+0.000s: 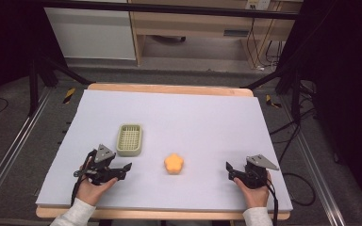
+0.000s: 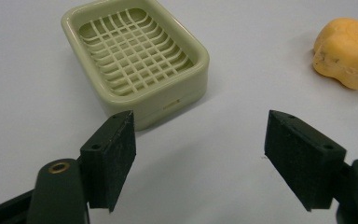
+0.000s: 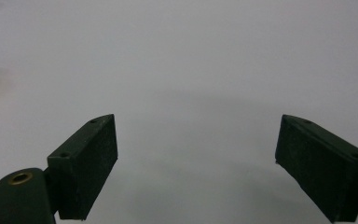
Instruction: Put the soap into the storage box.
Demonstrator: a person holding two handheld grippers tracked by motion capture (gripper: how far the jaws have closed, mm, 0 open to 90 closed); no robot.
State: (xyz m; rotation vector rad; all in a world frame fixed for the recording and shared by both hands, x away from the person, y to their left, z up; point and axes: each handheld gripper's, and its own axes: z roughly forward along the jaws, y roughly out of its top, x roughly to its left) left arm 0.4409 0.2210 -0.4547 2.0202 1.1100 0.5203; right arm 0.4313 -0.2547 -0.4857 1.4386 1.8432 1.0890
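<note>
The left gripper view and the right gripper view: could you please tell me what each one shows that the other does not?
The left gripper view takes in the pale green slotted soap dish, sitting just beyond the left gripper, and part of the orange soap-like lump. The right gripper view has bare table surface ahead of the right gripper. Both share black jaws spread wide with nothing between them, over the same pale table covering.

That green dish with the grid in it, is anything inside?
Nothing lies in the green dish: its pale grid is bare from rim to rim. The orange lump sits apart on the table. What lies beneath the grid cannot be made out.
</note>
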